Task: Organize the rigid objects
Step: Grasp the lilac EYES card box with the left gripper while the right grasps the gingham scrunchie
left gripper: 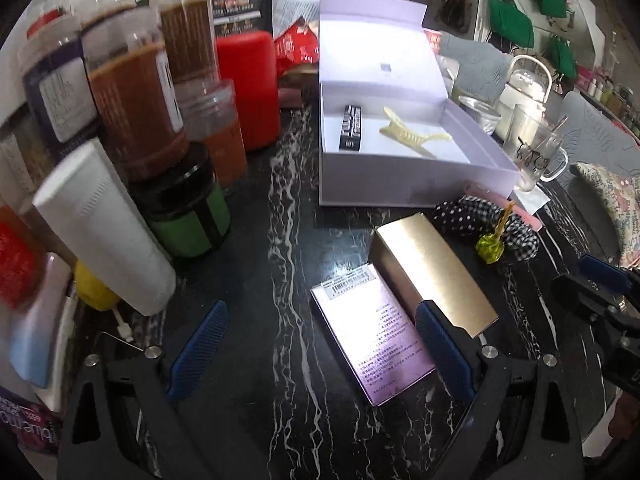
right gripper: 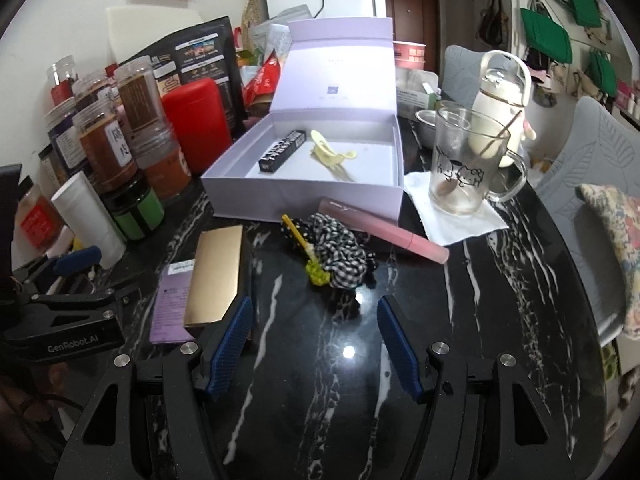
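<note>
a black marbled desk holds an open lilac box, lid up; inside lie a black tube and a pale yellow hair clip, so the sorting looks partly done; much of the box floor is bare; still outside, near the box front: a gold box touching a purple box, a checked scrunchie with a yellow pick on it, and a pink tube against the box; the left gripper is spread wide, holding nothing, its right finger at the gold box; the right gripper is also spread and empty, over bare desk just before the scrunchie; jars crowd the left edge; a glass mug stands right of the box.
</note>
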`<state>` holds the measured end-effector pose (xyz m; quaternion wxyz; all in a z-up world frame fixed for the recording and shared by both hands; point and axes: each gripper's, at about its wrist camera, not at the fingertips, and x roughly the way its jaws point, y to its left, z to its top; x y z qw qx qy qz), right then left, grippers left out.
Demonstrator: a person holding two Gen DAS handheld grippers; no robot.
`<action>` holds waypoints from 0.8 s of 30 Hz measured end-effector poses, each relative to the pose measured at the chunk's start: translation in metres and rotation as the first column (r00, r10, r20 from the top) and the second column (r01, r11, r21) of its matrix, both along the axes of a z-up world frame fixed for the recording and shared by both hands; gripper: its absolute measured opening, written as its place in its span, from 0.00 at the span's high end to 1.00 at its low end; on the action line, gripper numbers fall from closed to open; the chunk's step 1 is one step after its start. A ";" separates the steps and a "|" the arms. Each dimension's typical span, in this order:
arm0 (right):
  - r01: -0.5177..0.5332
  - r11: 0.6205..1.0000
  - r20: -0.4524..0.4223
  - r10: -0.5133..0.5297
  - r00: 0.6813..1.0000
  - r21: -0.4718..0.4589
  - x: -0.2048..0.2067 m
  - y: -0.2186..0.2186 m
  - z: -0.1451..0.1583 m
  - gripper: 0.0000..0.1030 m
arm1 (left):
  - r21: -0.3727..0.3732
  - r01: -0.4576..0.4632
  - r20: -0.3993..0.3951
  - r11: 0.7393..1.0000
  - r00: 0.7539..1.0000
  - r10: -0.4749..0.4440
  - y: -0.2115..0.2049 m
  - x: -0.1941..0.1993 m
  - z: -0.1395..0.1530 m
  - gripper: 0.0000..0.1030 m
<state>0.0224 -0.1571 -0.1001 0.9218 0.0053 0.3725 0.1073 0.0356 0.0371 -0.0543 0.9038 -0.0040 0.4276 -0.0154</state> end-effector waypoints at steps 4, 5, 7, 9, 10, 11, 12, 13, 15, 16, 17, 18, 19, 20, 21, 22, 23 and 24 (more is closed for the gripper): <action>0.012 1.000 -0.012 -0.012 1.000 0.010 0.004 -0.004 -0.005 0.37 | -0.033 -0.004 -0.034 0.999 0.999 0.003 0.004 0.008 -0.010 0.06; 0.013 1.000 -0.014 -0.013 1.000 0.007 0.006 -0.005 -0.006 0.37 | -0.050 0.000 -0.043 0.999 0.999 -0.002 0.005 0.010 -0.012 0.06; 0.013 1.000 -0.014 -0.013 1.000 -0.002 0.008 -0.004 -0.007 0.37 | -0.076 0.003 -0.064 0.997 0.998 -0.008 0.005 0.015 -0.017 0.06; 0.020 1.000 -0.016 -0.020 1.000 -0.006 0.011 -0.005 -0.008 0.37 | -0.088 0.011 -0.085 0.996 0.996 -0.018 0.002 0.019 -0.023 0.06; 0.022 1.000 -0.017 -0.022 1.000 -0.005 0.013 -0.006 -0.008 0.37 | -0.087 0.014 -0.093 0.996 0.995 -0.022 0.000 0.021 -0.025 0.06; 0.024 1.000 -0.020 -0.024 1.000 -0.004 0.015 -0.007 -0.009 0.37 | -0.083 0.018 -0.100 0.996 0.995 -0.027 -0.002 0.024 -0.028 0.06; 0.024 1.000 -0.022 -0.025 0.999 -0.006 0.017 -0.008 -0.010 0.37 | -0.077 0.022 -0.108 0.997 0.994 -0.030 -0.004 0.025 -0.030 0.06; 0.027 1.000 -0.025 -0.027 0.999 -0.009 0.019 -0.008 -0.011 0.37 | -0.072 0.025 -0.116 0.997 0.993 -0.033 -0.005 0.027 -0.032 0.06; 0.034 0.999 -0.031 -0.034 0.999 -0.018 0.023 -0.009 -0.012 0.37 | -0.070 0.034 -0.128 0.997 0.991 -0.042 -0.007 0.030 -0.035 0.06; 0.036 0.999 -0.032 -0.037 0.999 -0.021 0.024 -0.010 -0.013 0.37 | -0.059 0.035 -0.135 0.998 0.990 -0.043 -0.008 0.031 -0.037 0.06; 0.038 0.999 -0.030 -0.038 0.999 -0.020 0.025 -0.010 -0.013 0.37 | -0.048 0.035 -0.143 0.998 0.989 -0.042 -0.010 0.033 -0.039 0.06; 0.037 0.999 -0.026 -0.037 0.999 -0.016 0.026 -0.011 -0.012 0.37 | -0.044 0.035 -0.147 0.998 0.988 -0.041 -0.011 0.035 -0.039 0.06; 0.036 0.999 -0.022 -0.036 0.999 -0.011 0.027 -0.012 -0.012 0.37 | -0.034 0.039 -0.143 0.999 0.989 -0.044 -0.013 0.035 -0.040 0.07; 0.037 0.999 -0.020 -0.037 0.999 -0.010 0.027 -0.013 -0.012 0.37 | -0.029 0.045 -0.142 0.999 0.989 -0.049 -0.015 0.035 -0.040 0.07; 0.038 0.999 -0.019 -0.038 0.999 -0.009 0.029 -0.014 -0.012 0.37 | -0.020 0.050 -0.137 0.999 0.989 -0.053 -0.017 0.035 -0.040 0.09; 0.040 0.999 -0.019 -0.040 0.999 -0.008 0.030 -0.015 -0.012 0.37 | -0.009 0.057 -0.131 0.998 0.990 -0.058 -0.019 0.034 -0.040 0.14; 0.041 0.999 -0.022 -0.042 0.999 -0.007 0.032 -0.017 -0.013 0.37 | -0.004 0.065 -0.125 0.998 0.990 -0.065 -0.022 0.035 -0.040 0.17; 0.042 0.999 -0.027 -0.042 0.999 -0.006 0.034 -0.018 -0.015 0.37 | 0.001 0.076 -0.115 0.997 0.990 -0.075 -0.023 0.033 -0.039 0.27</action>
